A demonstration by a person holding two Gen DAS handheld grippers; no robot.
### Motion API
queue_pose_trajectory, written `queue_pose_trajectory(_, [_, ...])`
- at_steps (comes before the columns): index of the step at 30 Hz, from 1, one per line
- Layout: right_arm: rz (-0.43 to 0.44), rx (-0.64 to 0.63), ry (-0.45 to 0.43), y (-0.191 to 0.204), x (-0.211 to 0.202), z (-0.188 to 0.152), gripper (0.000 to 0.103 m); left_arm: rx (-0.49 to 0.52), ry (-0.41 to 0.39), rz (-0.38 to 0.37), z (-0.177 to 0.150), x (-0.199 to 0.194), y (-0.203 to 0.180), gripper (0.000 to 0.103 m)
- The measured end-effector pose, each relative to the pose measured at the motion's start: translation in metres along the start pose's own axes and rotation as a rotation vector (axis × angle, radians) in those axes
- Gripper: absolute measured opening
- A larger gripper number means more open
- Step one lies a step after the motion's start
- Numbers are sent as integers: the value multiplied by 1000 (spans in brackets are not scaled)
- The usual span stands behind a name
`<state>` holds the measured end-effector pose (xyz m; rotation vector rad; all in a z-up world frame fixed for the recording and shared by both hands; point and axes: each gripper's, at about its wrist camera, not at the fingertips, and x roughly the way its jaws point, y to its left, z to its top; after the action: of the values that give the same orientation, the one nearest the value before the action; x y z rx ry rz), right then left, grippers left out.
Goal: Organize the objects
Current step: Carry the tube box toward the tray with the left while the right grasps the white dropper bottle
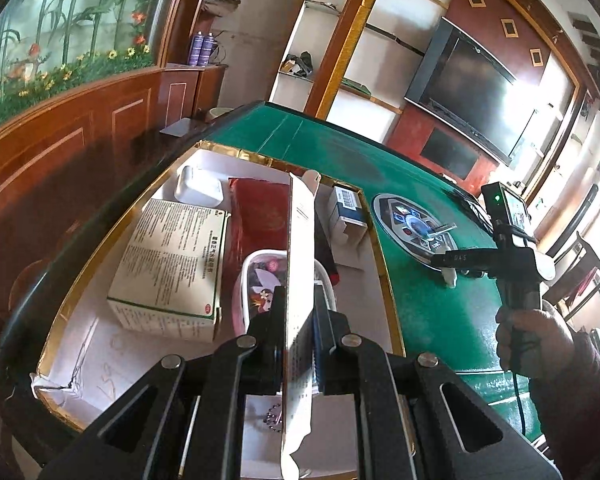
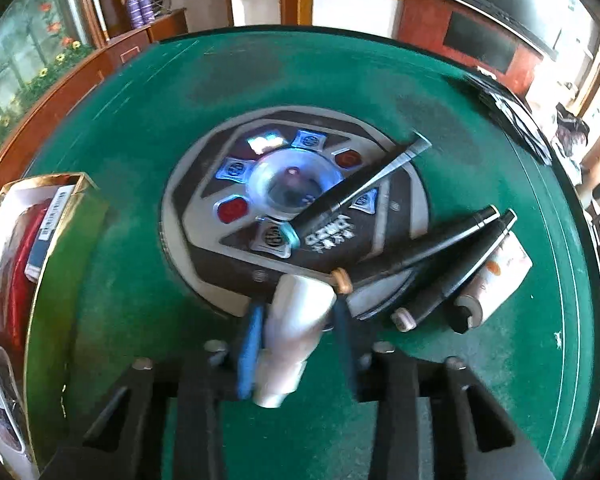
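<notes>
My left gripper [image 1: 298, 300] is shut on a thin white printed carton [image 1: 300, 280], held on edge above a gold-rimmed white box [image 1: 374, 216]. The box holds a large white medicine carton [image 1: 172, 264], a white case [image 1: 198, 188], a red pouch [image 1: 260, 216], a pink-rimmed tub [image 1: 256, 292] and a small blue-and-white box [image 1: 346, 208]. My right gripper [image 2: 298, 312] is shut on a white tube [image 2: 292, 336] just above the green table. Two dark pens [image 2: 448, 268], a white roll [image 2: 492, 280] and a black-and-silver pen [image 2: 364, 188] lie beyond it.
The green felt table [image 2: 480, 380] has a round control panel [image 2: 292, 196] in its middle. The gold-rimmed box [image 2: 44, 248] sits at the right wrist view's left edge. The right gripper [image 1: 448, 276] shows in the left wrist view, hand-held. Wooden cabinets, shelves and a television stand behind.
</notes>
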<state>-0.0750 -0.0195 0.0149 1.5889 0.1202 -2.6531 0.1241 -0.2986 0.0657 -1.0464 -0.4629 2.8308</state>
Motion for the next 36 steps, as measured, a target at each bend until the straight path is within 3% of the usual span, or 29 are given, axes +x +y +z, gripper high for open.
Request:
queue_pose_trajectory(2, [-16, -19, -11, 5, -3, -4, 29, -1, -2, 0, -1, -1, 2, 11])
queue_pose_trajectory(7, [38, -4, -15, 3, -8, -15, 29, -9, -5, 5, -2, -5, 4, 11])
queue_pose_trajectory(17, [262, 44, -13, 3, -36, -31, 29, 0, -22, 51, -6, -23, 14, 11])
queue_pose_trajectory(28, [510, -45, -58, 60, -94, -44, 29, -32, -7, 145, -19, -40, 42, 11])
queue_pose_trajectory(36, [585, -130, -11, 108, -97, -61, 29, 1, 30, 121, -32, -39, 36, 11])
